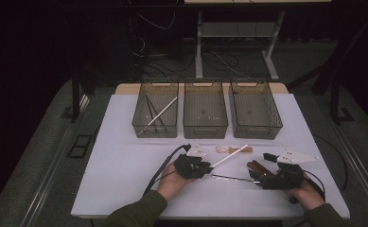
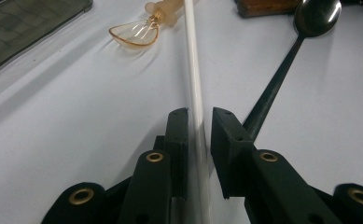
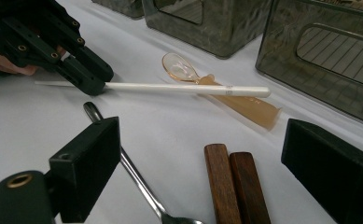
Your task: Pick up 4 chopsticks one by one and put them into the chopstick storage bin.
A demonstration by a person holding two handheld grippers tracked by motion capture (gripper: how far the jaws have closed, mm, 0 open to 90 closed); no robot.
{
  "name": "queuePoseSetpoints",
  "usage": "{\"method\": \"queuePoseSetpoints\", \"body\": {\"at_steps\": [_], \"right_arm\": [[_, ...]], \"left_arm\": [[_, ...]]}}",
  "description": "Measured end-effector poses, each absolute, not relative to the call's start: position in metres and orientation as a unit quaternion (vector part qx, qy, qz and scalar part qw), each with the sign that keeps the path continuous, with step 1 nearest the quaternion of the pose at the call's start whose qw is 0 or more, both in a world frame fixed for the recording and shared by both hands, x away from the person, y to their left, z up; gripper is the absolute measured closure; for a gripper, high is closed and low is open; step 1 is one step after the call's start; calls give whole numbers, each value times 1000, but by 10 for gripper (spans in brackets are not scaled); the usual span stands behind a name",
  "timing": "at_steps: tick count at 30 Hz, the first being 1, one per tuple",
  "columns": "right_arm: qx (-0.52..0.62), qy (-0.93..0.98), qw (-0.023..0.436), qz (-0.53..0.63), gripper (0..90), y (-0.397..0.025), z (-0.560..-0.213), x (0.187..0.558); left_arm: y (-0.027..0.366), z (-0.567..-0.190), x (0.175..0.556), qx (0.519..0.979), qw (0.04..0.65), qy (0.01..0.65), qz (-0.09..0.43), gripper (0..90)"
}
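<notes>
Left gripper (image 2: 199,116) has its jaws around the white stick (image 2: 193,79), pads close on both sides, looks clamped or near it; a thin gap shows at the right pad. The white stick lies on the white table (image 1: 125,156), its far end resting across the amber plastic spoon (image 2: 137,32). In the right gripper view the left gripper (image 3: 93,81) holds the stick (image 3: 184,88) near one end, the other end over the amber spoon (image 3: 216,91). Just beside the stick, a metal spoon (image 2: 282,70) lies along it, its handle running under the left gripper's right jaw, close enough to crowd the grip. Right gripper (image 3: 202,172) sits with jaws wide apart, holding nothing, over two wooden handles (image 3: 235,186) and the metal spoon (image 3: 132,172). Beyond the stick stand three smoky bins (image 1: 205,113); the left bin already holds a white stick (image 1: 162,111).
</notes>
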State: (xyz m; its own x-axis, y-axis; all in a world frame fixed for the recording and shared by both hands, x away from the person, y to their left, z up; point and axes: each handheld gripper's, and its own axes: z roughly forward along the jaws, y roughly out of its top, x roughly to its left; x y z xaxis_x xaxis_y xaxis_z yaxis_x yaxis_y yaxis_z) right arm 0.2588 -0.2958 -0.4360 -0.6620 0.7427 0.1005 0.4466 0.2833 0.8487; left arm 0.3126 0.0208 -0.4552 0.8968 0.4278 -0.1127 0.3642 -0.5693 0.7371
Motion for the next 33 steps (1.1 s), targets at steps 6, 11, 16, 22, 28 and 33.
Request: {"method": "queuePoseSetpoints", "body": {"at_steps": [6, 11, 16, 22, 28, 33], "right_arm": [[378, 786, 159, 463, 119, -295, -436, 259], [379, 786, 159, 463, 119, -295, -436, 259], [379, 786, 159, 463, 119, -295, -436, 259], [377, 787, 159, 462, 119, -295, -436, 259], [376, 788, 160, 461, 119, -295, -436, 259], [376, 788, 160, 461, 119, -295, -436, 259]], "left_arm": [[21, -456, 313, 883, 407, 229, 43, 809], [21, -456, 313, 882, 408, 234, 42, 834], [20, -457, 312, 877, 413, 241, 45, 841], [22, -456, 313, 882, 407, 232, 46, 846], [23, -454, 313, 874, 421, 237, 46, 847], [27, -449, 313, 870, 432, 234, 46, 847]]}}
